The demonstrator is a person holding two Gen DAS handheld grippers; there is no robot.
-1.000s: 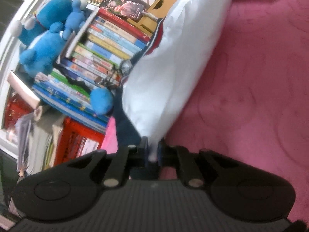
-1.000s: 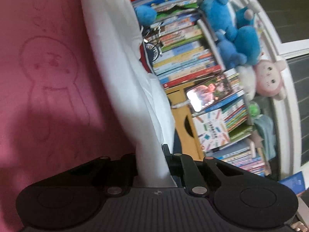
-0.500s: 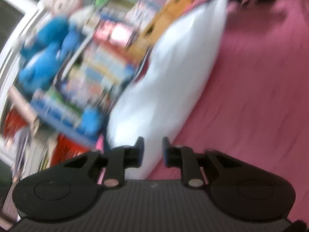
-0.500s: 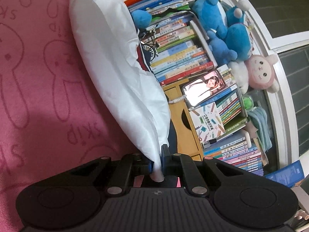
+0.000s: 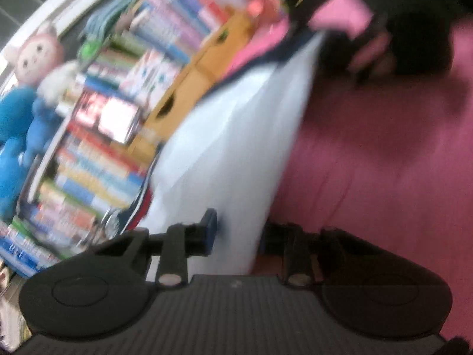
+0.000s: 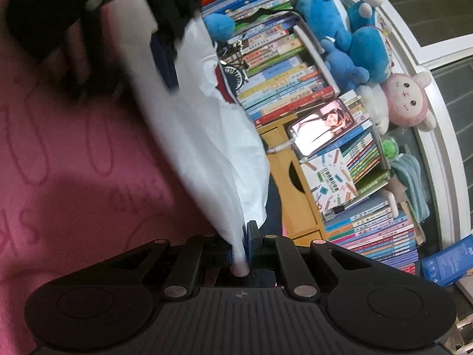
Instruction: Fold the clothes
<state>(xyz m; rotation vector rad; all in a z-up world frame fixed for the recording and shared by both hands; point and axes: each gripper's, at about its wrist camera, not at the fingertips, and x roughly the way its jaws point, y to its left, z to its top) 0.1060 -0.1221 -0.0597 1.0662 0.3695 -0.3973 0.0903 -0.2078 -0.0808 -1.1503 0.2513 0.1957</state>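
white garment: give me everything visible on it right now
The white thin-fabric garment has dark navy trim and a red-and-navy patch near one edge. It hangs creased above the pink blanket, in front of the bookshelf. The right gripper pinches one end; the left gripper's jaws are closing with cloth between them, not pressing.

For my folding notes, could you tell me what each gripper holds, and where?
Right gripper pinches the white garment's bunched edge. Left gripper holds nothing; jaws closing around the cloth.

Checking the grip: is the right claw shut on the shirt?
Shut: the right claw pinches the white shirt between its pads.
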